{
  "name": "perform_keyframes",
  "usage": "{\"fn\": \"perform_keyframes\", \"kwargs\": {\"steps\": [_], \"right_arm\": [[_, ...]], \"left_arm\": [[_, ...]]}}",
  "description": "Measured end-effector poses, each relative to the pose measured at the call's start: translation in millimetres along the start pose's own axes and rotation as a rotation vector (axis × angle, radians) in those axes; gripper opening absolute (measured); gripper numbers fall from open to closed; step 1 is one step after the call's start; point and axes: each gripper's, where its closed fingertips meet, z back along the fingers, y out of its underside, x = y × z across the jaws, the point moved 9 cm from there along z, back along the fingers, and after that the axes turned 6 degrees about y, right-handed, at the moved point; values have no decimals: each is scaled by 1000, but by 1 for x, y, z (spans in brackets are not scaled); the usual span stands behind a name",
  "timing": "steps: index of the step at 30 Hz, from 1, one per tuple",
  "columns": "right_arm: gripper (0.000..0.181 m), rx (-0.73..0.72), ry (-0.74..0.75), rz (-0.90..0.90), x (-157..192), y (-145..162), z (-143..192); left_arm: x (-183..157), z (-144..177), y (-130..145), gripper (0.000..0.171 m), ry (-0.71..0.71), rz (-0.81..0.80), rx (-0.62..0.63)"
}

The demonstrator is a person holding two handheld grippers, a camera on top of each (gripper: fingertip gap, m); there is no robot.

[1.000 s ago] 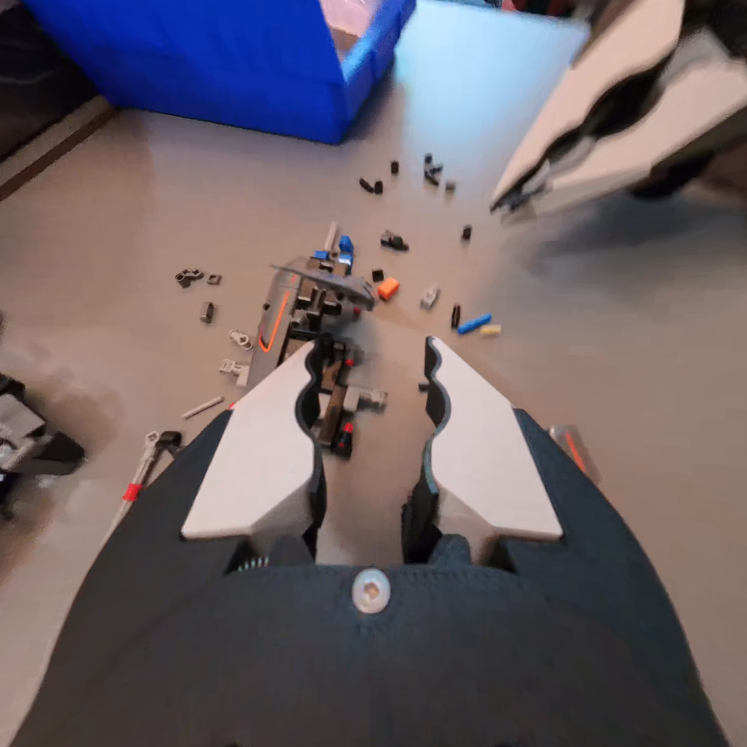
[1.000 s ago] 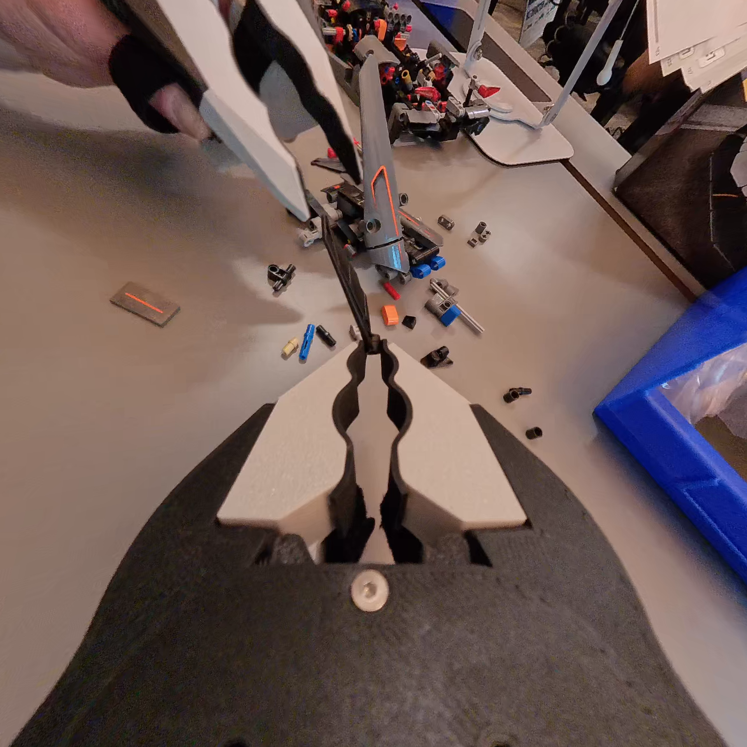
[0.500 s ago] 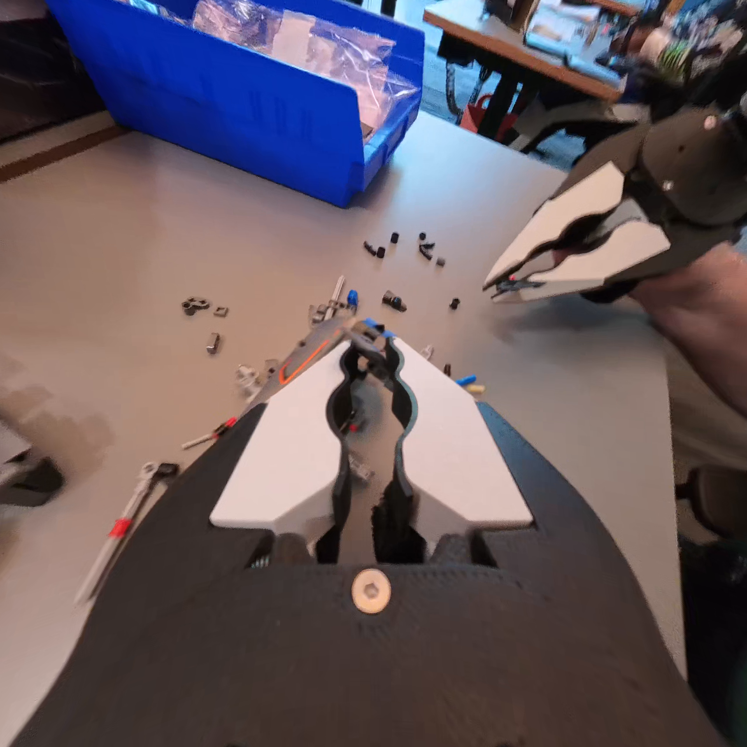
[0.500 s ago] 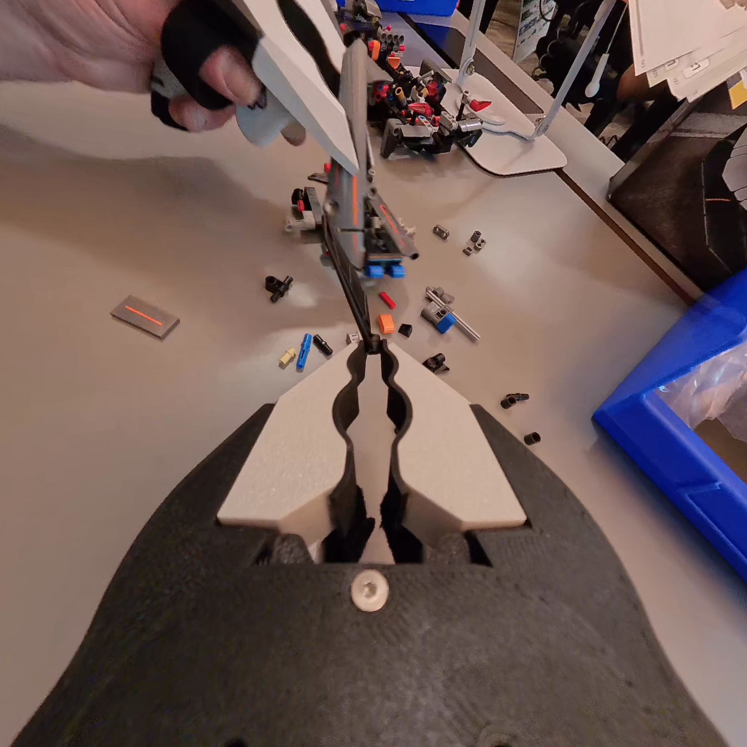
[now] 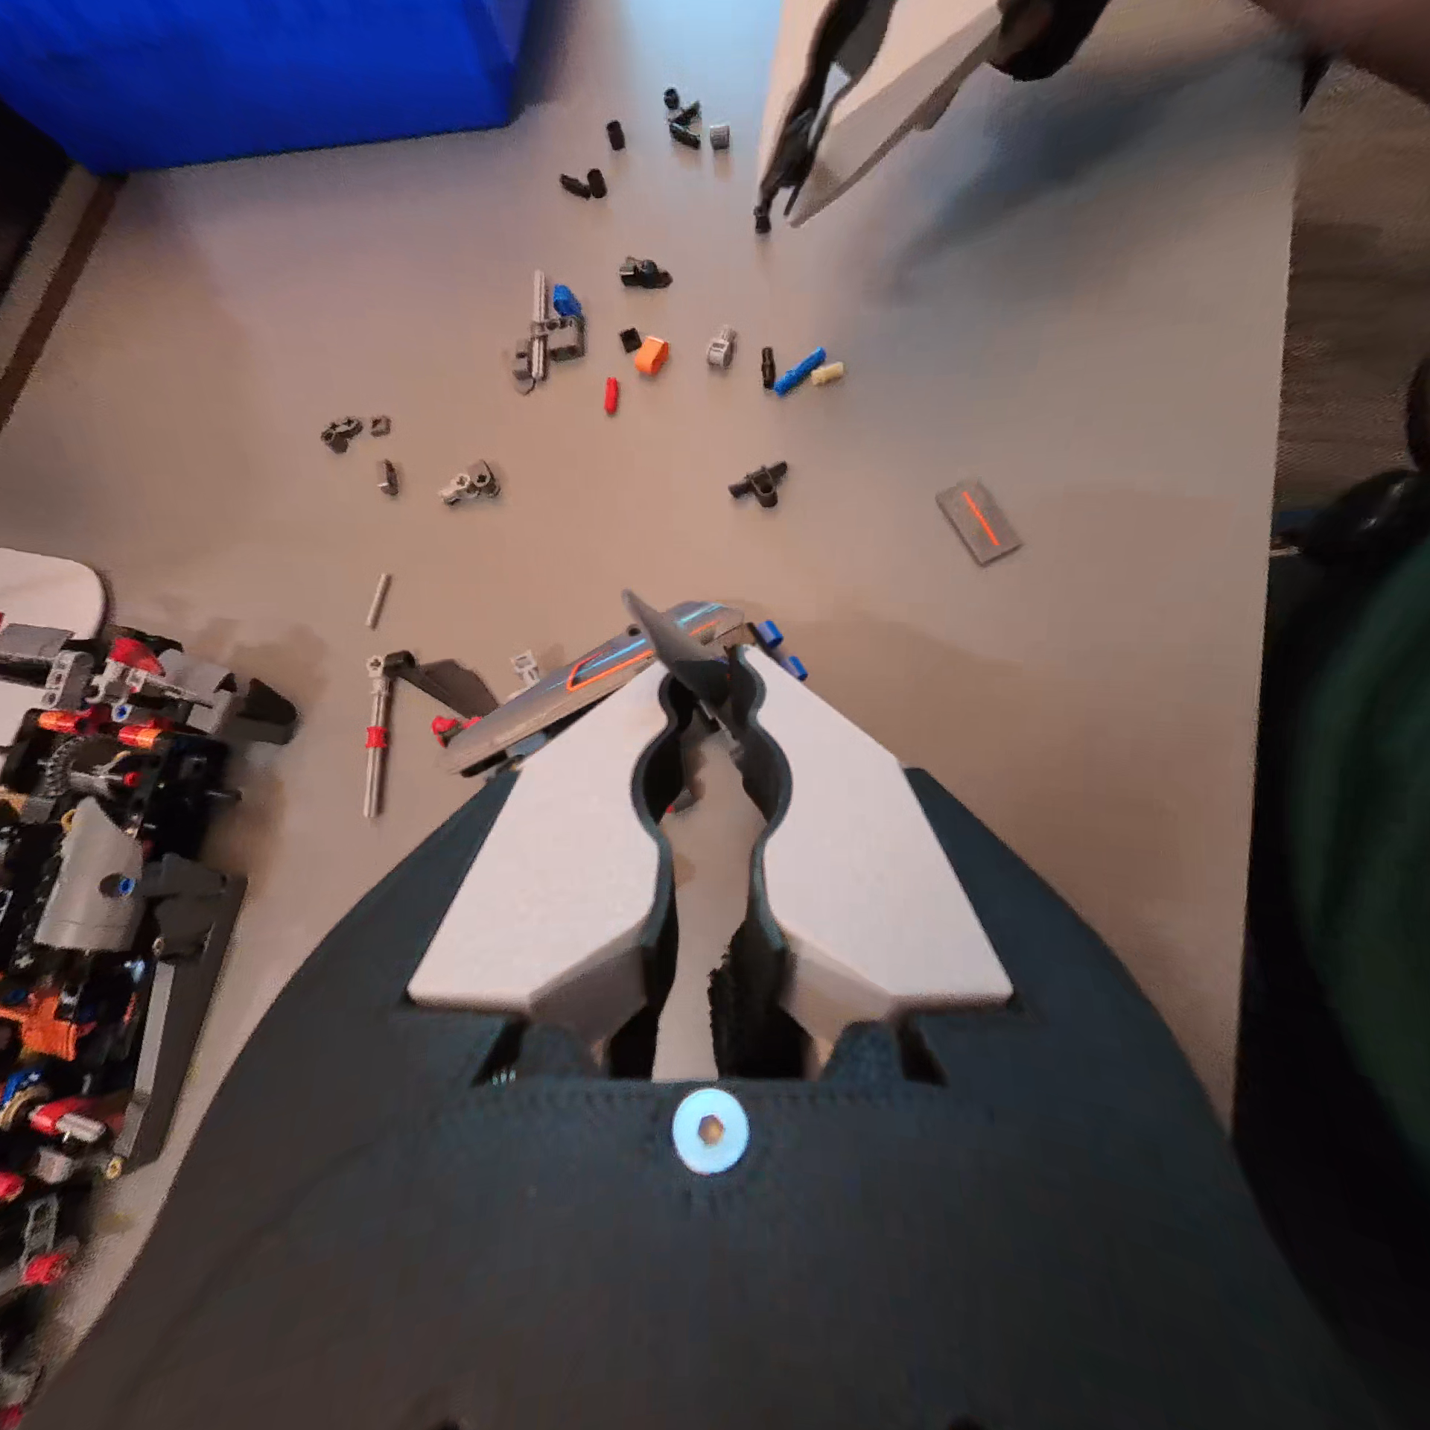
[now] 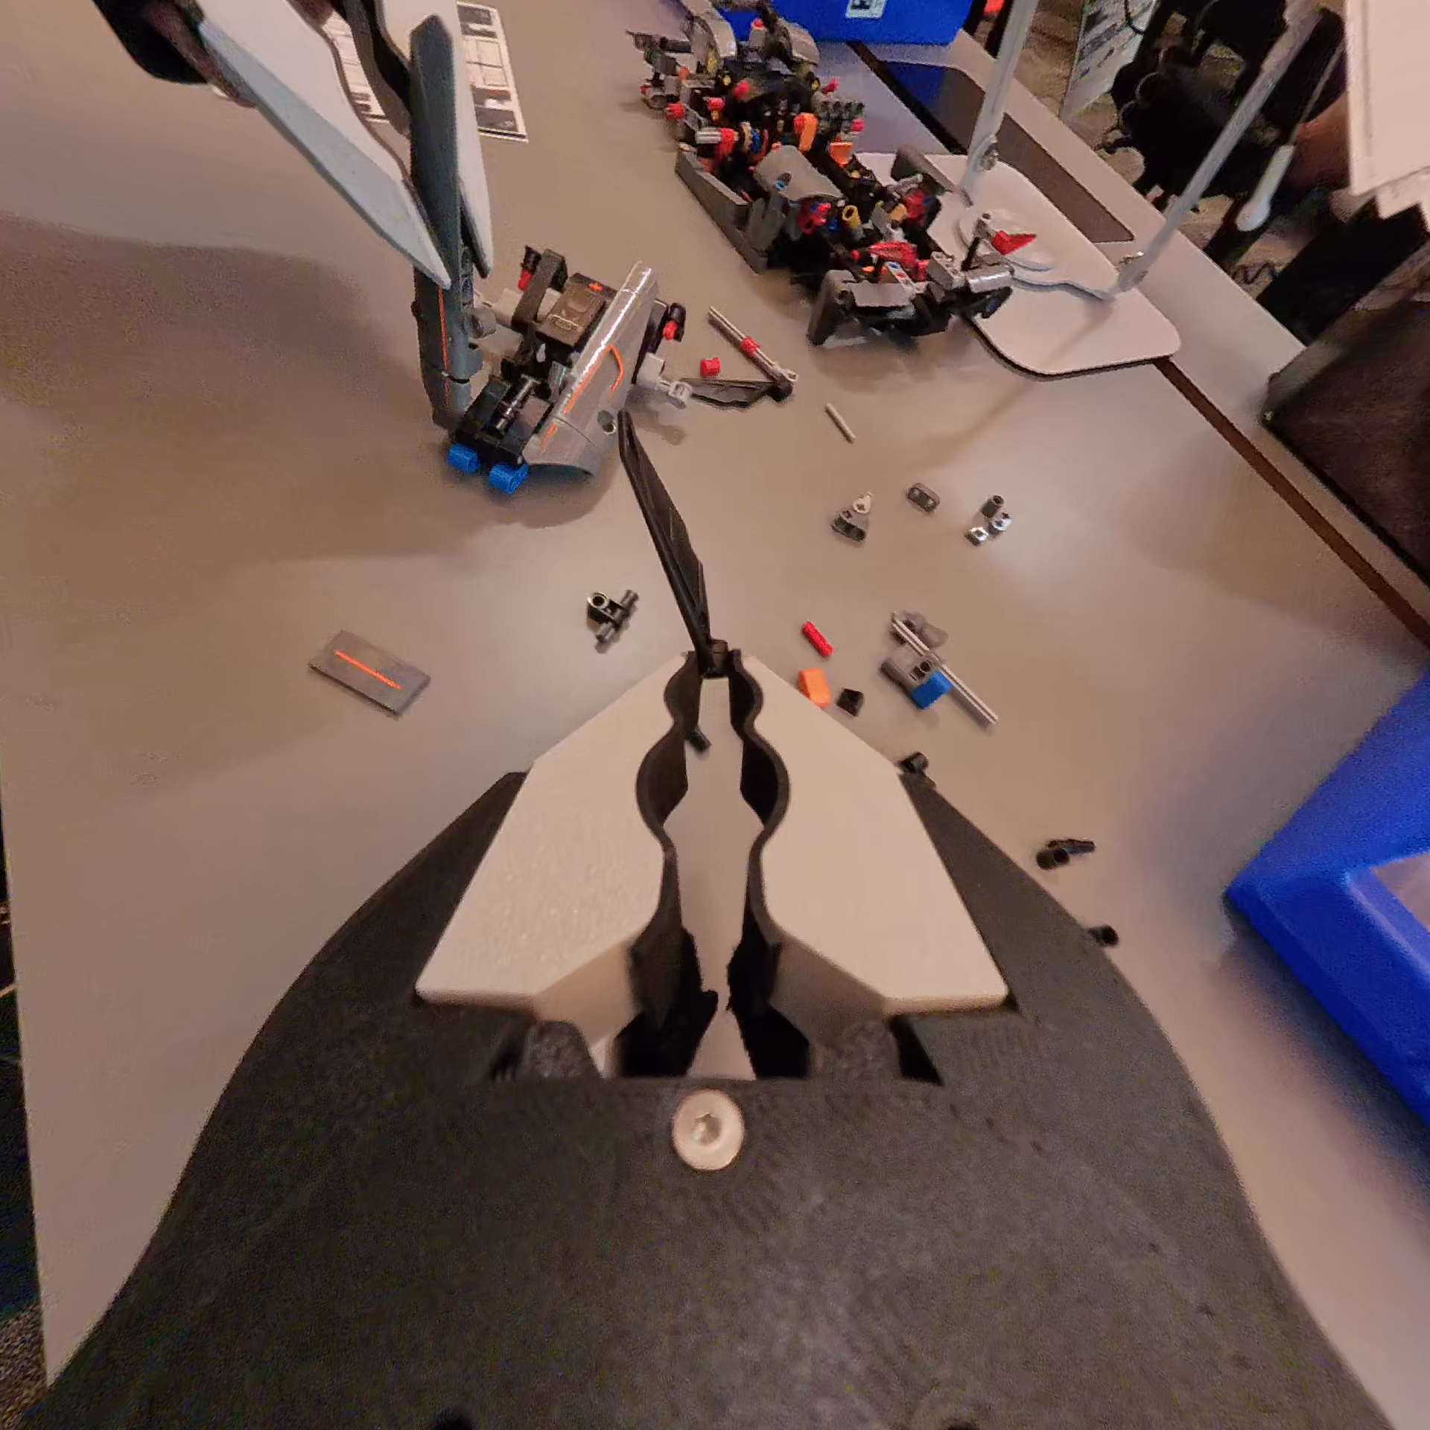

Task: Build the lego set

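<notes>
Rightward, blue bin point(image 6: 1339, 921) holds clear plastic point(image 6: 1404, 878).

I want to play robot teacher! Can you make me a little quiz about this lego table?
1. Fill in: the left gripper is shut on the grey lego model with ___ stripes.
2. True or false: the right gripper is shut on the long thin black plastic lego piece.
3. The flat grey rectangular tile with an orange line is: A) lying flat on the grey table; B) standing on its edge; C) between a gripper's fingers.
Key: 1 orange; 2 true; 3 A.
</notes>
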Motion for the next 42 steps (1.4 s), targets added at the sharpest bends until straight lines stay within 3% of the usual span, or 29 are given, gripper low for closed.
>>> {"fn": "perform_keyframes", "kwargs": {"steps": [7,10,18,26,31,35,40,42], "right_arm": [[5,23,-10,-23,7,-6,-14],[4,53,5,-44,6,-6,-10],[5,147,5,-120,11,4,3],[5,200,-62,-175,34,9,-4],[5,127,-40,-220,28,13,4],[5,110,-15,-215,25,18,10],[5,88,-9,-239,24,29,14],[5,86,-11,-243,23,34,16]], "left_arm": [[-17,1,6,9,-7,18,-12],[-15,1,12,32,-6,53,-21],[-14,21,20,51,39,63,-133],[-4,41,17,42,16,48,-192],[19,36,-21,24,14,-177,-78],[50,15,-46,23,119,-304,56],[78,-14,-54,20,222,-312,113],[90,-22,-50,20,199,-316,166]]}}
